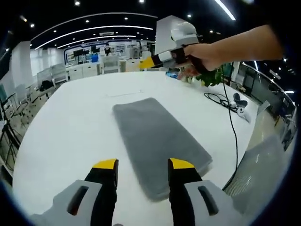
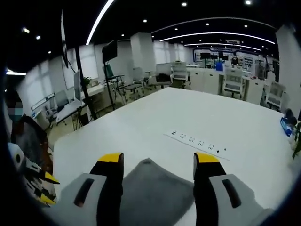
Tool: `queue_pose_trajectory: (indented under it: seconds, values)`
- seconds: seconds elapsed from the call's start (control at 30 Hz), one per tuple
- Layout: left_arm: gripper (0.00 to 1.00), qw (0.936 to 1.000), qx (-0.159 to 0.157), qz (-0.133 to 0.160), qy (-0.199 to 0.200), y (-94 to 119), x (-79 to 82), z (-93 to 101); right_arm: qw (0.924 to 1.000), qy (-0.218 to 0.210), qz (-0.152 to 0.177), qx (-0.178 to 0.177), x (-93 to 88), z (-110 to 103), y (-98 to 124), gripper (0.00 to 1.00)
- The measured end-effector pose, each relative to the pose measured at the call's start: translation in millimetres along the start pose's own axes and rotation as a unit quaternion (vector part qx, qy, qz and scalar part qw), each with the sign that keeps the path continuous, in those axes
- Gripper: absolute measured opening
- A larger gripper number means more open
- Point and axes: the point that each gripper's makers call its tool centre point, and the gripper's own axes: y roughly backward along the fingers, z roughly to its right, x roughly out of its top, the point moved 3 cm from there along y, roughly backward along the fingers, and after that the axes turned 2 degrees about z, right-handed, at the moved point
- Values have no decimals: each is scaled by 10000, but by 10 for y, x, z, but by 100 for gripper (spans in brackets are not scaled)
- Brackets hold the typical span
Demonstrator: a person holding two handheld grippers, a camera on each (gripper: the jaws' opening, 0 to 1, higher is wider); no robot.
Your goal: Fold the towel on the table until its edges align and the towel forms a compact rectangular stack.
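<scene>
Both grippers were held open above the towel (image 1: 160,141), one at each short end. Left gripper (image 1: 143,165) and right gripper (image 2: 159,160) were apparently so placed to take opposite edges for folding.

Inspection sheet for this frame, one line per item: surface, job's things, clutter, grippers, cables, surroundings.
Surface: white table, with a strip of sockets set into it.
Job's things: grey towel lies flat as a long rectangle, seemingly already folded; near end thicker.
Clutter: white controller and green plant at the far edge.
Grippers: left gripper open above the towel's near end; right gripper open over a towel corner, held by a hand.
Cables: black cable runs across the table and over its edge.
Surroundings: open office with desks, chairs, ceiling lights.
</scene>
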Motion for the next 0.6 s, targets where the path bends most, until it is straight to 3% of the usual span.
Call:
queue_pose_trajectory:
  seconds: [0.33,0.6]
  values:
    - [58,9999,104,6,1,11,121,-143,9999,-14,132,62,-42,-10,262,61]
    - [65,9988,-313,309,-225,-4,263,-89,9998,87,142,137,-73,-10,427,61]
